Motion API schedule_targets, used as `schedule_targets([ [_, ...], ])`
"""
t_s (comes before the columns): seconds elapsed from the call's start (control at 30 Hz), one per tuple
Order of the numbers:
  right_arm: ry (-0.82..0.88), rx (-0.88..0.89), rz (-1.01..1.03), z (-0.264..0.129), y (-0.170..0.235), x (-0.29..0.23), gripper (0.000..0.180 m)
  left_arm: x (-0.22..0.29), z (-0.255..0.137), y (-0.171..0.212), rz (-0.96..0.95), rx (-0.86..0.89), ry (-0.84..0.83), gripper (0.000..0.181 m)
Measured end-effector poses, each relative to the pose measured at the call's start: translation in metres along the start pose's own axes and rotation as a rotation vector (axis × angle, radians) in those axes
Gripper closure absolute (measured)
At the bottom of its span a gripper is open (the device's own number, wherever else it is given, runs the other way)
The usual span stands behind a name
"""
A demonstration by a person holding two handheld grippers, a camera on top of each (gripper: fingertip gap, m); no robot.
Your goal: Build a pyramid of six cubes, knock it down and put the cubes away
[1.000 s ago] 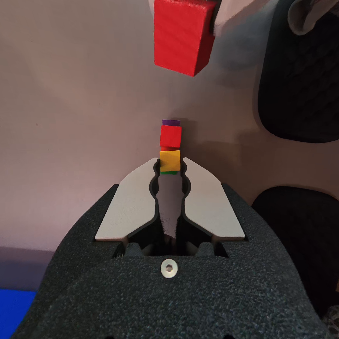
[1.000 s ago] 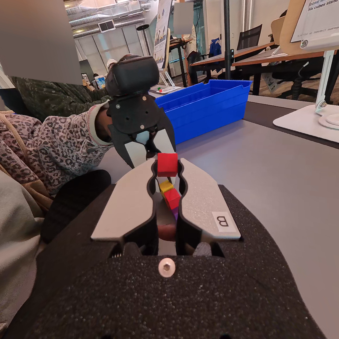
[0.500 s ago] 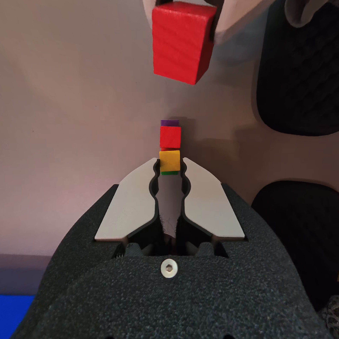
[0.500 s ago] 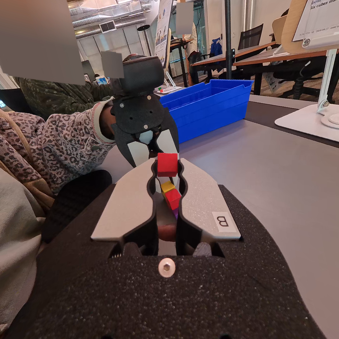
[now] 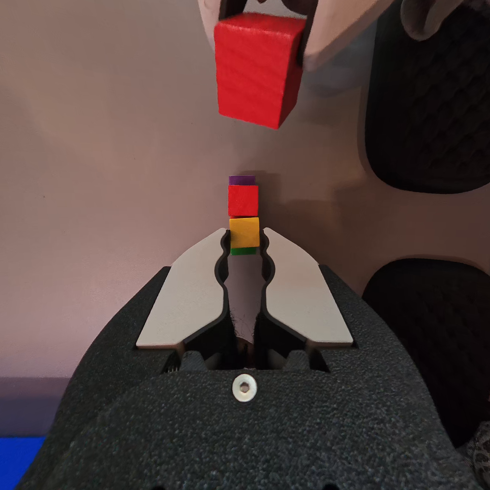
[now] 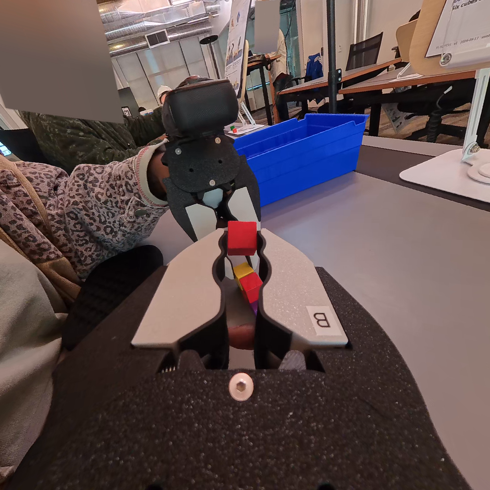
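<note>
In the left wrist view I look straight down on a stack of cubes on the grey table: purple (image 5: 241, 180), red (image 5: 243, 200), yellow (image 5: 244, 232) and green (image 5: 243, 251) show in a line, with red and yellow uppermost. My left gripper (image 5: 244, 233) is open and empty, high above them. My right gripper (image 6: 241, 233) is shut on a second red cube (image 6: 241, 237), held in the air above the stack; this cube also shows in the left wrist view (image 5: 256, 71). Below it the right wrist view shows the yellow (image 6: 243, 269), red (image 6: 250, 287) and purple (image 6: 254, 307) cubes.
A blue bin (image 6: 299, 156) stands on the grey table (image 6: 371, 252) behind the left gripper; its corner shows in the left wrist view (image 5: 18, 461). A white stand base (image 6: 445, 177) sits far right. A person's patterned sleeve (image 6: 92, 191) and black textured shapes (image 5: 429, 106) lie beside the stack. The gap from one gripper's tips to the other's is roughly 10 cm.
My right gripper has carried the red cube closer, further over the stack. The left gripper and the stacked cubes have stayed in place.
</note>
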State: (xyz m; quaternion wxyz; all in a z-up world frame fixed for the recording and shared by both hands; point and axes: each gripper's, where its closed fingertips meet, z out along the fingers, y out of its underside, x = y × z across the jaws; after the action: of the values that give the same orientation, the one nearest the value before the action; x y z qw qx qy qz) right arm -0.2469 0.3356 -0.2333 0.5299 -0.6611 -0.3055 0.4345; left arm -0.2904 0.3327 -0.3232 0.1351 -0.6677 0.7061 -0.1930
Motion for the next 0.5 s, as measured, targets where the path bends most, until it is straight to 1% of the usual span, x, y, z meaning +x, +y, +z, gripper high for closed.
schedule_targets([
  [0.5,-0.013,-0.005,0.002,0.0001,0.0008,-0.0019,0.159,-0.0010,0.0012,-0.0007,0.029,0.006,-0.002,0.160],
])
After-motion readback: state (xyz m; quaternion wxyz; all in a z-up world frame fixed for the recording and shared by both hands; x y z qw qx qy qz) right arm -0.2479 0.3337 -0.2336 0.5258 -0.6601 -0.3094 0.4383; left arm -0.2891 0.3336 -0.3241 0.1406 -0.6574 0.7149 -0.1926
